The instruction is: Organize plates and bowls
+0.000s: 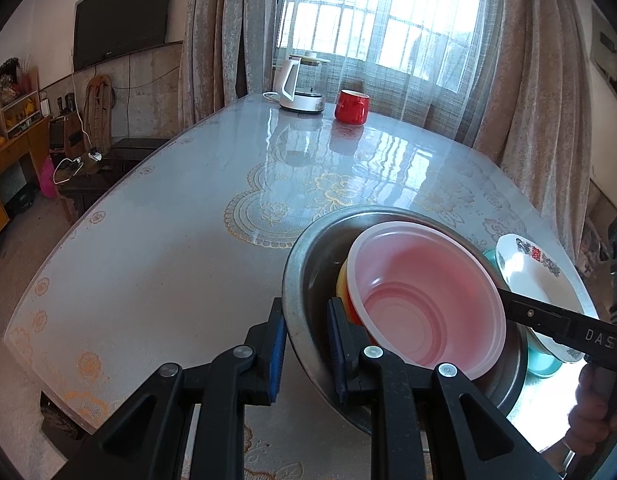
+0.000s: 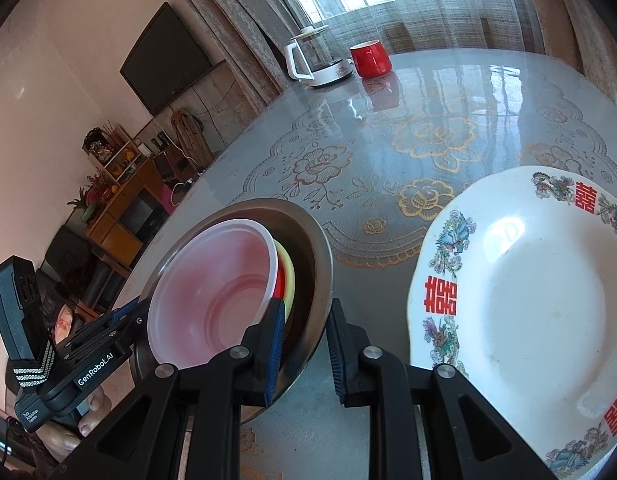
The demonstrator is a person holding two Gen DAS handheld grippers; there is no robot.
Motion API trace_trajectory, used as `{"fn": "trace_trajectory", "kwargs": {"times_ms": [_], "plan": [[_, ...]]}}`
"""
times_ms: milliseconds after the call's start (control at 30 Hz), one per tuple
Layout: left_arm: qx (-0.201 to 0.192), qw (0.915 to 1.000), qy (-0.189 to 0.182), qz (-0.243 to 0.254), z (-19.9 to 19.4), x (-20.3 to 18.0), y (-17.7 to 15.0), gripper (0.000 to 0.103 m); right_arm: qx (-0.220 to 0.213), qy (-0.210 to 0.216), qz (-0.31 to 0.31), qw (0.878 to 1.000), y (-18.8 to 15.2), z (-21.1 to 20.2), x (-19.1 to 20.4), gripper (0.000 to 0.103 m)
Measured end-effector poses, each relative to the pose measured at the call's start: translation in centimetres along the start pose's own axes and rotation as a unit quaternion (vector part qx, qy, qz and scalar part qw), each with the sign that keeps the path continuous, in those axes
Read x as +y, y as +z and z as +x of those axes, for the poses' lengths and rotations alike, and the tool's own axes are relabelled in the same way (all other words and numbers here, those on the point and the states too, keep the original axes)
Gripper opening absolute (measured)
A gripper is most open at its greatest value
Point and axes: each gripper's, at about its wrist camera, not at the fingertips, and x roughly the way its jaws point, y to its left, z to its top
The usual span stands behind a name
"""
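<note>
A steel bowl [image 1: 320, 240] holds a translucent pink plastic bowl [image 1: 420, 300] nested over a yellow and a red one. My left gripper [image 1: 306, 308] is shut on the steel bowl's near left rim, one finger inside and one outside. From the right, my right gripper [image 1: 504, 294] reaches the opposite rim. In the right wrist view that right gripper [image 2: 305, 308] is shut on the steel bowl [image 2: 304, 248] rim, with the pink bowl [image 2: 212, 292] inside and the left gripper [image 2: 128, 312] at the far side. A white plate [image 2: 528, 288] with red characters lies just right.
The glossy patterned table [image 1: 168, 240] has a white kettle [image 1: 300, 88] and a red mug [image 1: 351, 106] at its far end by the window. The plate [image 1: 536, 276] rests over a teal dish [image 1: 542, 364]. The table's left edge drops to the floor and furniture.
</note>
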Motion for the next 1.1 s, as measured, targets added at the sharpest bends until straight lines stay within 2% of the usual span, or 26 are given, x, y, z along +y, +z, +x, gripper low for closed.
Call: {"fn": "trace_trajectory", "kwargs": {"times_ms": [533,1100], "plan": [[-0.012,0.9993,-0.027,0.024,-0.7,-2.7,1.6,0.020,-0.036,0.006,0.025,0.999,0.4,-3.2,-1.8,0.022],[-0.012,0.9938,-0.082,0.073,-0.5,-9.1,3.5,0.021,-0.098,-0.026,0.064,0.993,0.0,-9.0,-5.3,0.022]]}}
